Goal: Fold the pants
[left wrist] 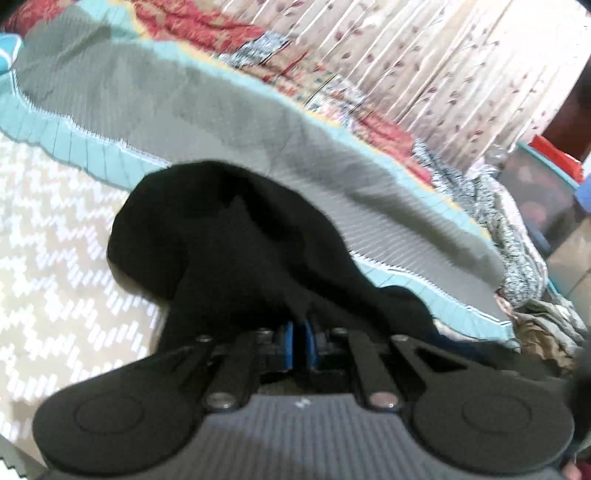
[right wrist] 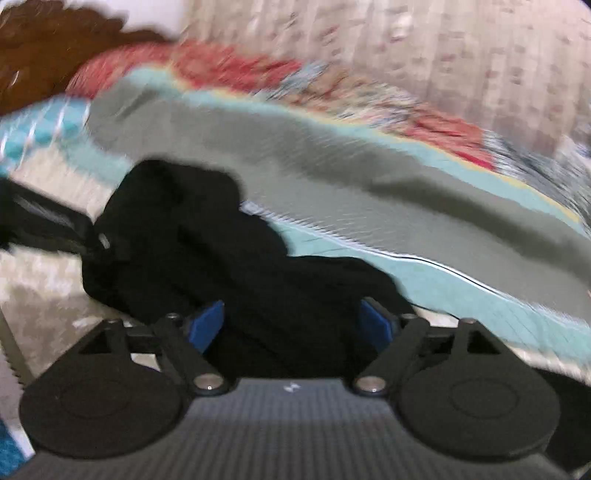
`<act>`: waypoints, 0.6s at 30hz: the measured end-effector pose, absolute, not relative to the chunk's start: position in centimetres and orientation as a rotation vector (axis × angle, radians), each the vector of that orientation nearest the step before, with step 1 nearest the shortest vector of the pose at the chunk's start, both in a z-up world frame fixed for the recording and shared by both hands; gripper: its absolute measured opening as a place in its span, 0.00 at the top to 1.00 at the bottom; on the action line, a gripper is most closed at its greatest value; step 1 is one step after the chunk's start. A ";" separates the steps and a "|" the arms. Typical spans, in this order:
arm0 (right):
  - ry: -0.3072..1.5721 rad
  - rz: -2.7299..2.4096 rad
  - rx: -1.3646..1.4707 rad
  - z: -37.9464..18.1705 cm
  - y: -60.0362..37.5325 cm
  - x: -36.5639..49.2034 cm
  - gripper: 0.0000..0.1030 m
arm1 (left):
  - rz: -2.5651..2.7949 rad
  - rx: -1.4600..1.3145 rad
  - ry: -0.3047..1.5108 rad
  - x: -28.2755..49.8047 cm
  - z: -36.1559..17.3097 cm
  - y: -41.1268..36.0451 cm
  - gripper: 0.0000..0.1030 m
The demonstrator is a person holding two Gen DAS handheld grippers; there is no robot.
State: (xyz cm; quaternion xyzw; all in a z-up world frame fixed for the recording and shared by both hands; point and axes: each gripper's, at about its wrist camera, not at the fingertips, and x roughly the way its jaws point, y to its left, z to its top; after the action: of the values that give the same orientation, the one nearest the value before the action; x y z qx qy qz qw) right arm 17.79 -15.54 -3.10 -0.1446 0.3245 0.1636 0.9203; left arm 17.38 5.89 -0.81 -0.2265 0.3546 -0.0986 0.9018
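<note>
Both wrist views are blurred.

Left claw (left wrist: 299,341): its two blue pads (left wrist: 289,345) stand nearly together, clamped on a fold of the black fabric pants (left wrist: 221,251). From the pinch the cloth rises as a rounded, bunched hump that hides the fingertips.

Right claw (right wrist: 293,325): the blue pads (right wrist: 207,323) are spread wide, one on each side of the dark cloth. The pants (right wrist: 207,254) fill the gap between them; whether either pad presses the fabric cannot be told.

The pants lie in a crumpled heap on the bed, on a beige bedsheet with a white zigzag pattern (left wrist: 55,240), touching the near edge of a grey blanket with a teal border (left wrist: 221,122). In the right wrist view the heap runs from the claw up and to the left, and the blanket (right wrist: 369,177) crosses behind it toward the right.

Beyond the blanket's far edge a red and multicoloured patterned quilt (left wrist: 207,26) lies along the bed, and behind it hangs a pale pleated curtain with small reddish flowers (left wrist: 424,55). At the right edge of the left wrist view, off the bed, stands a teal-rimmed container (left wrist: 543,177); its contents are too blurred to name.
</note>
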 end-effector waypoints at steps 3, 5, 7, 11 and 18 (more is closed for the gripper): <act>0.809 0.402 -0.166 -3.1 -14.6 19.8 0.93 | -0.234 -0.473 0.698 16.2 0.9 6.2 0.94; 0.805 0.517 0.029 -1.0 -16.0 19.2 0.93 | -0.269 -0.475 0.653 15.1 2.2 6.7 0.94; 0.779 0.634 0.173 0.9 -17.6 17.2 0.93 | -0.317 -0.506 0.608 13.7 3.5 7.4 0.94; 0.698 0.789 0.326 4.6 -19.2 12.9 0.93 | -0.430 -0.570 0.509 10.4 6.8 8.3 0.94; 0.587 0.933 0.577 5.8 -21.3 3.3 0.93 | -0.560 -0.610 0.378 4.9 10.8 8.9 0.94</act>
State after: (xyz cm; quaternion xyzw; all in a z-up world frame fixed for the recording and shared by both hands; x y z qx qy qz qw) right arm 3.35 -21.33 5.77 0.2700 0.2751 0.4372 0.8126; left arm 4.87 8.90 10.79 -0.2947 0.1826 -0.2704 0.8982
